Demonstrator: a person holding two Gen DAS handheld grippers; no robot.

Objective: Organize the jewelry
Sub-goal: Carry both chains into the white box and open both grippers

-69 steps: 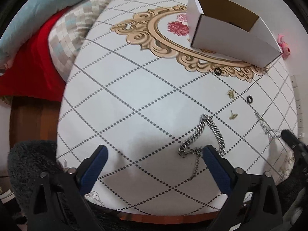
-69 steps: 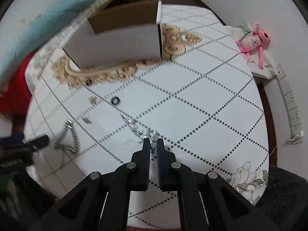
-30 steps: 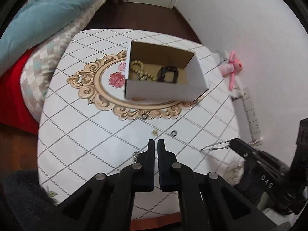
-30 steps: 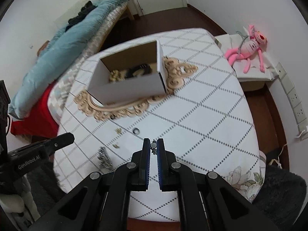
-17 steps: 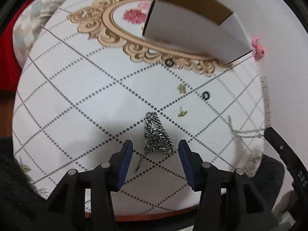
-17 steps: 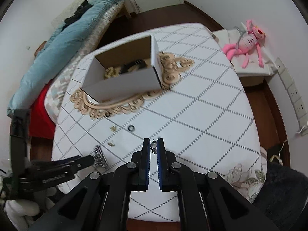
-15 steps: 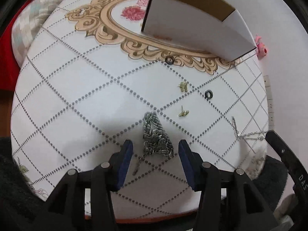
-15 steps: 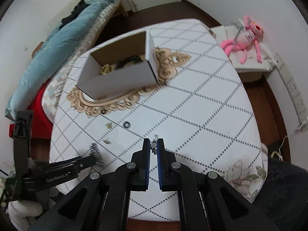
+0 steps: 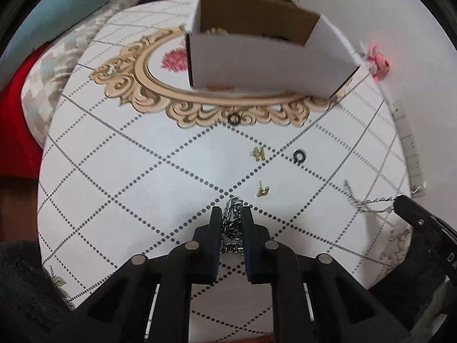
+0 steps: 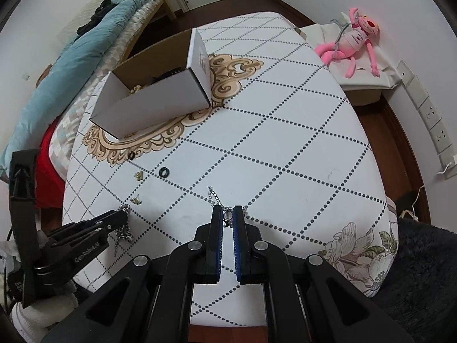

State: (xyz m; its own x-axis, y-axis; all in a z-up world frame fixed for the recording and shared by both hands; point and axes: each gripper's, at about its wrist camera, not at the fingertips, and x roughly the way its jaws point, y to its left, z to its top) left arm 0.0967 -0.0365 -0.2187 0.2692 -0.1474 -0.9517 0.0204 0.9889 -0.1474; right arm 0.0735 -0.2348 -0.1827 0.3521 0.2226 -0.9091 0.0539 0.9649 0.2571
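Note:
My left gripper [image 9: 232,214] is shut on a heavy silver chain [image 9: 232,230] bunched between its pads, low over the table. It also shows in the right wrist view [image 10: 121,218], the chain [image 10: 125,233] hanging under it. My right gripper [image 10: 227,213] is shut on a thin silver necklace [image 10: 214,195] whose tail lies on the cloth; it shows in the left wrist view [image 9: 368,203] too. The white cardboard box [image 9: 265,65] holds beads and a dark band.
Two black rings [image 9: 234,119] [image 9: 298,155] and two small gold earrings [image 9: 258,153] [image 9: 263,191] lie on the white diamond-pattern tablecloth [image 10: 285,131] between grippers and box. A bed with blue bedding [image 10: 85,45] is on the left, a pink plush toy [image 10: 352,44] on the right.
My left gripper has closed on the heavy chain, which lay flat between its open fingers half a second ago. My right gripper stays shut on the thin necklace and has come lower.

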